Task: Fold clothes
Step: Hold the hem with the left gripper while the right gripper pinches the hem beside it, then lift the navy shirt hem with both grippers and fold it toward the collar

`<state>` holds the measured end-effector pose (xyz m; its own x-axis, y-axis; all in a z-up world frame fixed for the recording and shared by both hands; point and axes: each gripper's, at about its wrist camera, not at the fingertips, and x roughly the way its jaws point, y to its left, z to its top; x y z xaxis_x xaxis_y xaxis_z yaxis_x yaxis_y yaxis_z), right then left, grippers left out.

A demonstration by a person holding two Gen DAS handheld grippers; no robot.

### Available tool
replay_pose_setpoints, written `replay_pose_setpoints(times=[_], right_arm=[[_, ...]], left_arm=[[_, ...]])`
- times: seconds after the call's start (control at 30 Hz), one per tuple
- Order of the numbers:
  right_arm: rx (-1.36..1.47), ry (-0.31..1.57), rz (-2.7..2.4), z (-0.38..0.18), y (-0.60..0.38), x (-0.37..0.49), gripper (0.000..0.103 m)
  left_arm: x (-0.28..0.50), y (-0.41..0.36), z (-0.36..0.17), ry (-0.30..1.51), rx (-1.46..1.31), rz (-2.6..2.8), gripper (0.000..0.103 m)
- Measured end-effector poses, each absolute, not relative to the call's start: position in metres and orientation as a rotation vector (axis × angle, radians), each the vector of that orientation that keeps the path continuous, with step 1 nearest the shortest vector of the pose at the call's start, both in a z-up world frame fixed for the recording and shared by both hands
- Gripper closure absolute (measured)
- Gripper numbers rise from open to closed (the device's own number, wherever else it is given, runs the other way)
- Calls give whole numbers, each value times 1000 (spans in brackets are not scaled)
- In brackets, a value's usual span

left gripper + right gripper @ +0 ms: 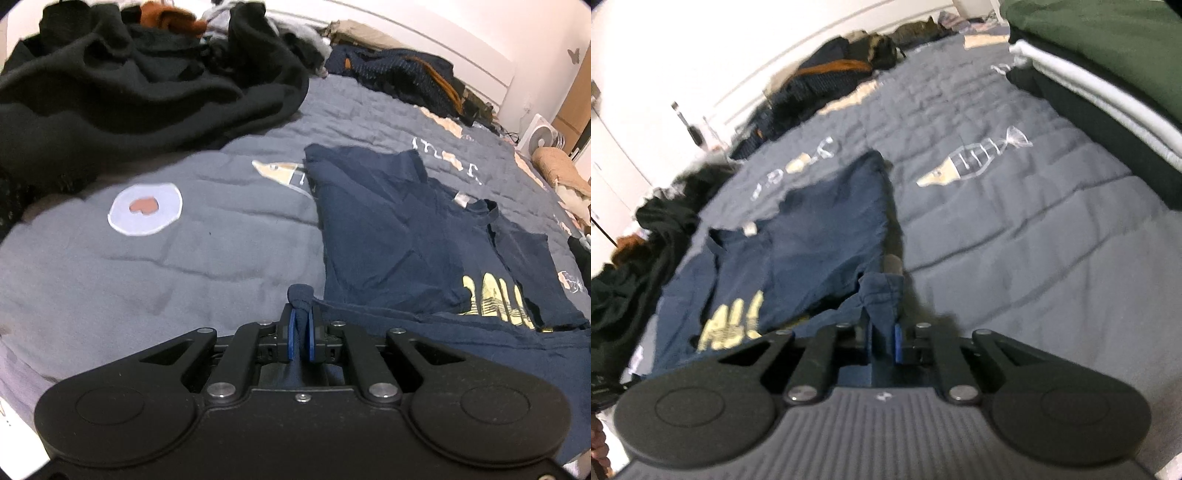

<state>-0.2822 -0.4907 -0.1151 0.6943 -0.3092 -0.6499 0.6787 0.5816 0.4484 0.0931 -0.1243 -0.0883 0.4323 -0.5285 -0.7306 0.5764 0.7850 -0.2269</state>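
A navy T-shirt (399, 232) with yellow lettering lies partly folded on the grey bedspread (184, 240). My left gripper (301, 325) is shut on a bunched corner of the shirt's near edge, the cloth poking up between the blue pads. In the right wrist view the same navy T-shirt (812, 236) spreads to the left, and my right gripper (882, 332) is shut on another corner of its near edge. Both held corners sit just above the bedspread (1015, 240).
A heap of black clothes (129, 85) fills the far left of the bed, with more dark garments (406, 70) along the headboard side. Folded green and white items (1108, 55) lie at the right. A dark pile (639, 258) sits left of the shirt.
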Motion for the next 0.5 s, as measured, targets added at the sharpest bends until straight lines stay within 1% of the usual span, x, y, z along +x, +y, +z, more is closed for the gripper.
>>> replay_pose_setpoints(times=[0.1, 0.23, 0.3, 0.43, 0.5], right_arm=[[728, 539, -600, -108, -488, -285, 92], [718, 597, -638, -112, -490, -283, 87], [750, 615, -643, -117, -494, -284, 86], [833, 606, -689, -126, -504, -292, 76], [863, 599, -692, -130, -508, -293, 76]], left_arm=[[91, -123, -84, 866, 60, -692, 96], [93, -125, -88, 897, 72, -686, 96], [95, -125, -91, 919, 69, -679, 95], [98, -121, -94, 949, 28, -679, 95], [99, -121, -94, 953, 28, -681, 95]])
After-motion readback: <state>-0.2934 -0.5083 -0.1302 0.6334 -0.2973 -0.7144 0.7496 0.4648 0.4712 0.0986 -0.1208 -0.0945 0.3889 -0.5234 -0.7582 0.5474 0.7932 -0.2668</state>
